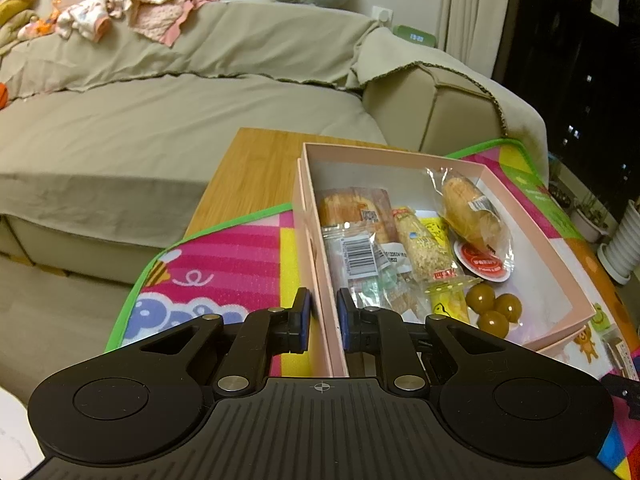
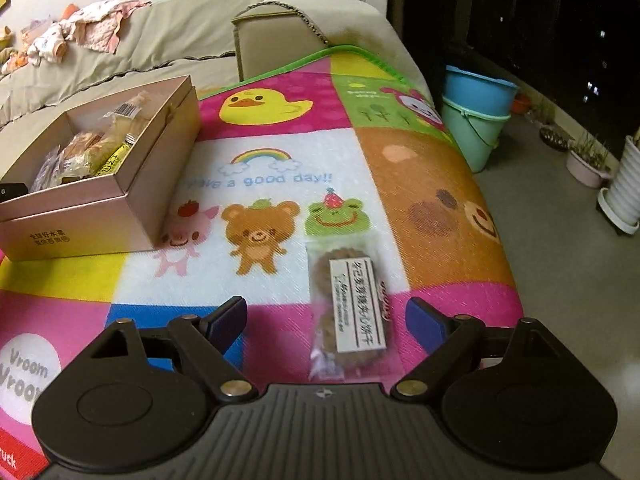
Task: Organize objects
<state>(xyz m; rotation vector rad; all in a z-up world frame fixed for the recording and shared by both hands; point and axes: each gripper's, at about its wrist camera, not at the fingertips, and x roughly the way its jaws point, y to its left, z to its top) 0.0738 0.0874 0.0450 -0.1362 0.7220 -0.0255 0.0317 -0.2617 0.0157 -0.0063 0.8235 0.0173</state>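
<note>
A: Blue pads on the right gripper (image 2: 326, 322) stand wide apart, and the cookie pack (image 2: 347, 308) lies flat on the mat (image 2: 440, 184) between them, nearer the right finger than the left.

B: So it isn't centred. What would you do first?

A: Shift right a little, so the pack sits midway between the pads. Then lower until the tips reach the mat on both sides of it before closing.

B: Is the wrapper a problem?

A: Probably. It looks thin and slippery, and the label is the stiffest part. I'd pinch across the cookies themselves, not the loose film edge, and squeeze gently so nothing crumbles.

B: And the left gripper (image 1: 322, 322)?

A: Its fingers straddle the near wall of the box (image 1: 532, 216), one pad outside, one inside. The gap is narrow and they seem to clamp the wall, though I can't confirm contact. That should steady the box.

B: Room inside?

A: Snacks (image 1: 400, 244) crowd the side by the left fingers; the far side looks bare. I'd aim the pack there.
</note>
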